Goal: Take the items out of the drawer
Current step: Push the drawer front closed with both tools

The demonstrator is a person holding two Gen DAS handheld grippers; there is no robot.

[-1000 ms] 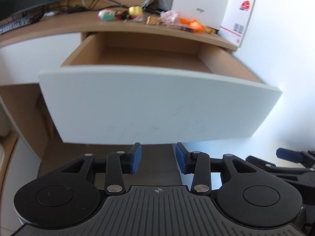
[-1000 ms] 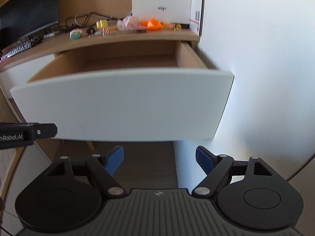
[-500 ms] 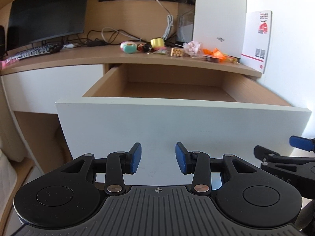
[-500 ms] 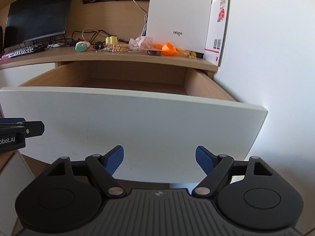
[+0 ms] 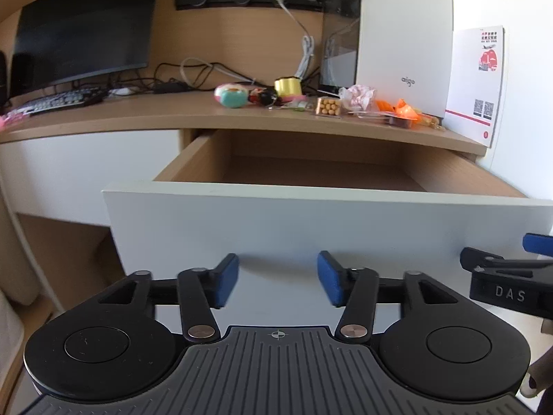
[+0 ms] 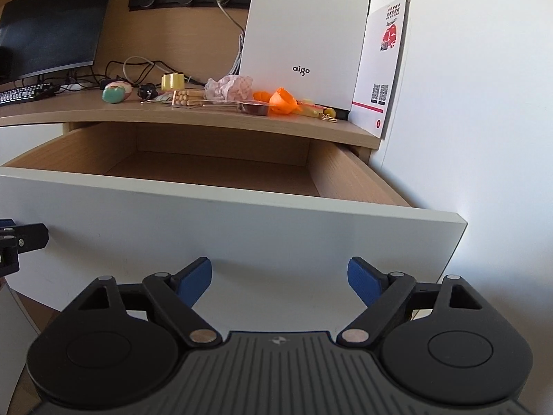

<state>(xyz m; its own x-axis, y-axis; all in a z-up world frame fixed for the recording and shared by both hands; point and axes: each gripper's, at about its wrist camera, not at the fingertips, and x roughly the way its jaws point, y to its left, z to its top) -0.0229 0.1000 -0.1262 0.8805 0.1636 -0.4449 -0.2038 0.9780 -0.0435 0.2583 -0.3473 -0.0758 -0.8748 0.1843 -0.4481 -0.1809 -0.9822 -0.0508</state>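
The wooden drawer (image 5: 321, 176) with a white front panel (image 5: 311, 221) stands pulled out under the desk; the part of its inside that shows holds nothing. In the right wrist view the same drawer (image 6: 207, 169) fills the middle. My left gripper (image 5: 278, 282) is open in front of the white panel, holding nothing. My right gripper (image 6: 280, 282) is open wider, also facing the panel (image 6: 242, 228), empty. Small items lie in a row on the desk top: a teal and pink round toy (image 5: 231, 96), a yellow tape roll (image 5: 287, 86), a pack of sticks (image 5: 328, 106), orange pieces (image 5: 397, 108).
A monitor (image 5: 83, 38) and keyboard (image 5: 58, 98) stand at the desk's left. A white box (image 5: 404, 41) and a red and white card (image 5: 477, 83) stand at the right, against a white wall (image 6: 466, 103). The right gripper's tip (image 5: 508, 283) shows at the left view's right edge.
Both grippers have risen and tilted up, so the desk top and drawer inside show more fully. The left gripper's fingers have spread wider. The drawer has not moved.
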